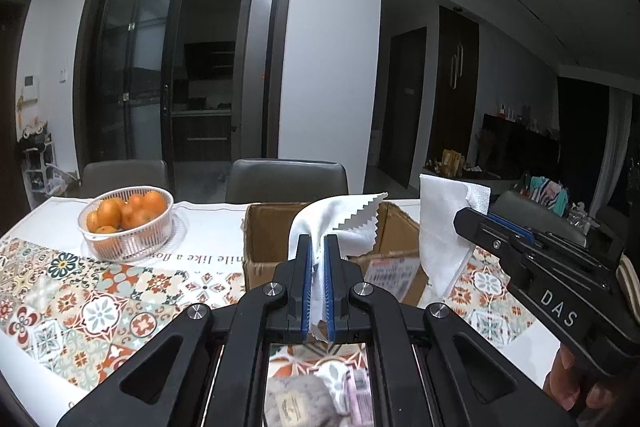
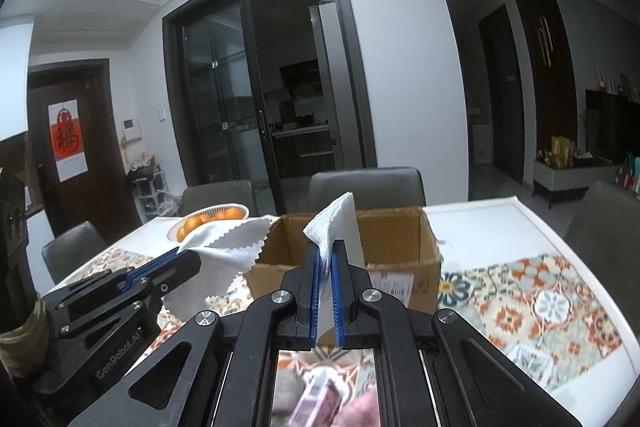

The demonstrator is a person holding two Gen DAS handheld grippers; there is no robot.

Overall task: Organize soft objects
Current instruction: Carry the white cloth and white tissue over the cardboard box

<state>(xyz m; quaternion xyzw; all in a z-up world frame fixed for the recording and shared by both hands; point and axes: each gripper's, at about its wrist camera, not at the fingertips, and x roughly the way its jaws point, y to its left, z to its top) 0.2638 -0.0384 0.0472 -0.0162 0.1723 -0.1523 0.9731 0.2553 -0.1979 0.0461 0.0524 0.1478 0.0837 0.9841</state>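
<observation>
White microfibre, zigzag-edged, is what my left gripper (image 1: 318,247) has pinched between its blue pads; that cloth (image 1: 344,223) flops forward over the near wall of the open cardboard box (image 1: 264,227), held up off the table; my right gripper (image 2: 326,255) is pressed together on a white waffle-textured towel (image 2: 340,223), which stands up from the fingers in front of the same box (image 2: 392,231), its lower part hanging down; from the left wrist view the right gripper (image 1: 486,217) sits to the right of the box, close beside it, with the towel (image 1: 444,223) draped over it. The box rests on a table (image 2: 488,223) with a white top and a tile-patterned runner (image 1: 100,299) in orange and teal; a white basket of oranges (image 1: 126,223) stands to the left of the box, apart from it; grey chairs (image 1: 286,179) line the far edge, and beyond them is a dark sliding glass door (image 1: 132,67) in a white wall. Under each gripper I see only blurred scraps, a grey knit item (image 1: 300,403) and something pink (image 2: 320,403); I cannot tell what they are; the box interior is mostly hidden by the cloths.
</observation>
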